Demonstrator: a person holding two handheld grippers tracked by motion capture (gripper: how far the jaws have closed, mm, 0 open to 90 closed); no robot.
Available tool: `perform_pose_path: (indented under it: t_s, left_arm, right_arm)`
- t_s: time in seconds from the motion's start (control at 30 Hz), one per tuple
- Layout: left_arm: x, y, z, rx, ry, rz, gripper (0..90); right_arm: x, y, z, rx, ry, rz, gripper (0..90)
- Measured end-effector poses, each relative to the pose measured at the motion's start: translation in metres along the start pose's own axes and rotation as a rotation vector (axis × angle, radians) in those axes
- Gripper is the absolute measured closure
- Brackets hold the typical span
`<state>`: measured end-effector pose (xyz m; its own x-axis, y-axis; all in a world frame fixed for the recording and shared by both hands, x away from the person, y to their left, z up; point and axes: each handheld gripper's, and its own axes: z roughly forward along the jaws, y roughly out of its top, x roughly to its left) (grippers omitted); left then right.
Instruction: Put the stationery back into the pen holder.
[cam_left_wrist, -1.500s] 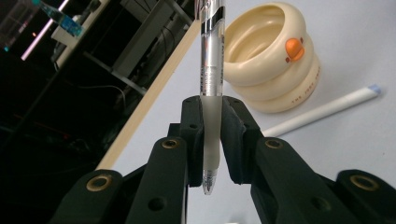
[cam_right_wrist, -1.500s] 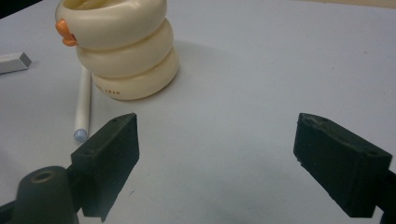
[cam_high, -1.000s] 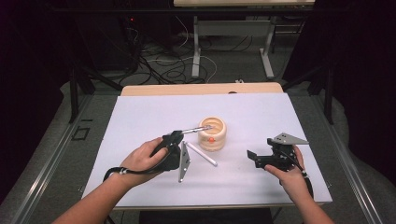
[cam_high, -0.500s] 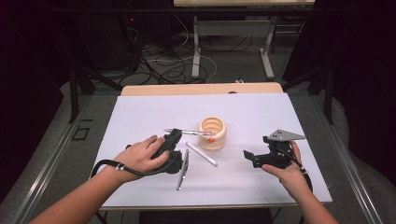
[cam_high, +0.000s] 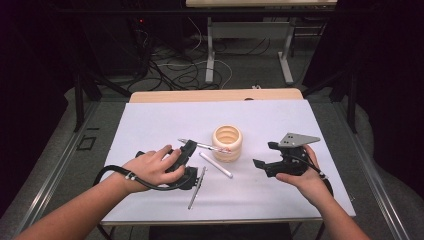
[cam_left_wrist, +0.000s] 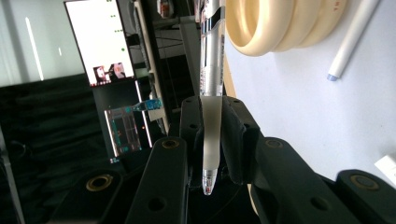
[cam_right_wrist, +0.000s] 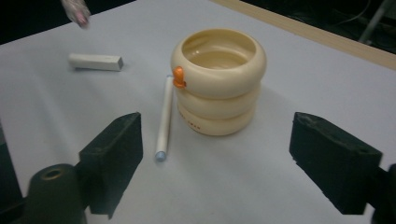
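Left gripper (cam_high: 186, 150) sat left of centre in the high view, jaws clamped on a silver pen (cam_high: 200, 145) that stuck out level, its far end reaching toward the cream ribbed cup (cam_high: 227, 142) at mid-frame. In the left gripper view the pen (cam_left_wrist: 210, 70) ran up from the jaws toward the cup (cam_left_wrist: 280, 23) at top. Right gripper (cam_high: 265, 156) was right of centre, jaws spread wide, empty. White pen (cam_high: 216, 165) lay on the table (cam_high: 150, 125) just below the cup; another silver pen (cam_high: 196, 182) lay lower.
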<state>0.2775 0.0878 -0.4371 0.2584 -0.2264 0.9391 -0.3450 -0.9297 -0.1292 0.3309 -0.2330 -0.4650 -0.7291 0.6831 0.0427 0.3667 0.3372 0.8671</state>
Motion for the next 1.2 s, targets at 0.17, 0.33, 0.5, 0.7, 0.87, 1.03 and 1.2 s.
perform_pose_path:
  t_s: [0.17, 0.33, 0.5, 0.7, 0.87, 1.03, 1.2]
  left_arm:
    - [0.001, 0.004, -0.001, 0.004, -0.012, 0.08, 79.9]
    - [-0.005, 0.008, 0.0, -0.005, -0.03, 0.114, 79.9]
    - [-0.012, 0.014, 0.001, -0.016, -0.048, 0.154, 79.9]
    - [-0.02, 0.021, 0.001, -0.038, -0.058, 0.195, 79.9]
    - [-0.027, 0.027, 0.002, -0.045, -0.073, 0.206, 79.9]
    - [-0.033, 0.034, 0.004, -0.067, -0.082, 0.232, 79.9]
    - [-0.039, 0.041, 0.006, -0.088, -0.1, 0.204, 79.9]
  right_arm:
    - [0.005, 0.017, -0.001, 0.034, 0.038, -0.052, 30.3]
    - [0.014, 0.036, 0.002, 0.068, 0.081, -0.083, 36.3]
    - [0.025, 0.05, 0.008, 0.093, 0.131, -0.113, 41.4]
    - [0.038, 0.059, 0.018, 0.178, 0.179, -0.121, 45.6]
    - [0.048, 0.064, 0.025, 0.236, 0.221, -0.142, 49.9]
    - [0.056, 0.067, 0.032, 0.282, 0.251, -0.146, 54.0]
    - [0.063, 0.069, 0.039, 0.323, 0.27, -0.162, 58.4]
